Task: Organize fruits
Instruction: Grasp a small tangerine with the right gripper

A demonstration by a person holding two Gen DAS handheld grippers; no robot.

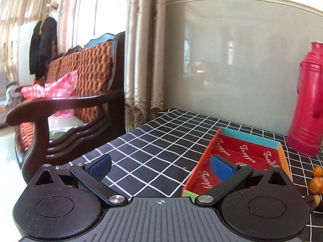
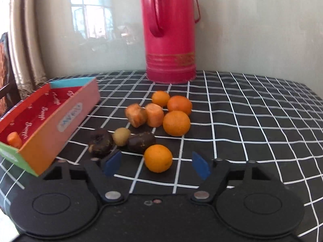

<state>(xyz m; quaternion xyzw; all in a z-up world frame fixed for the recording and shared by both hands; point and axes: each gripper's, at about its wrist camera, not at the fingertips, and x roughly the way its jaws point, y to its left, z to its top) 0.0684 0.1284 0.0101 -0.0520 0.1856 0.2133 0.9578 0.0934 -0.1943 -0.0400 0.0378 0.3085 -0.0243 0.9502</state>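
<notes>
- Between the blue pads of my right hand-held gripper (image 2: pixel 155 164) sits the nearest orange (image 2: pixel 158 158), but the pads stand clear of it on both sides, so I am grasping nothing yet. If I close off-centre, I judge the round fruit could squirt out and roll across the cloth.
- Just left of that pad lie two dark wrinkled fruits (image 2: pixel 101 141) and a small pale round one (image 2: pixel 121 136); my left finger could nudge them as I close, since they crowd the orange.
- At my left, the other hand-held gripper (image 1: pixel 160 166) is spread wide and empty, one pad over the cloth and one over the red box (image 1: pixel 240 153). Swinging it carelessly could knock the light cardboard wall and shift the box.
- Inside the box's near corner, seen from the right wrist, one orange chunk (image 2: pixel 14 139) already lies. The rest of the fruit is outside it on the table, so I judge the sorting has barely begun.
- Farther out, two cut orange-brown pieces (image 2: pixel 145 115) touch each other, with three more oranges (image 2: pixel 176 123) clustered just beside them. A fruit rolling from my grip could scatter this group.
- Underneath everything is the table (image 2: pixel 252 121), covered in a black cloth with a white grid, lying mostly flat.
- Behind the fruit stands a tall red flask (image 2: pixel 170 40) near the pale glossy wall; a careless reach could tip it.
- Beyond the table's left edge are beige curtains (image 1: pixel 143 50), a wooden sofa (image 1: pixel 80 100) with orange cushions, and a bright window.
</notes>
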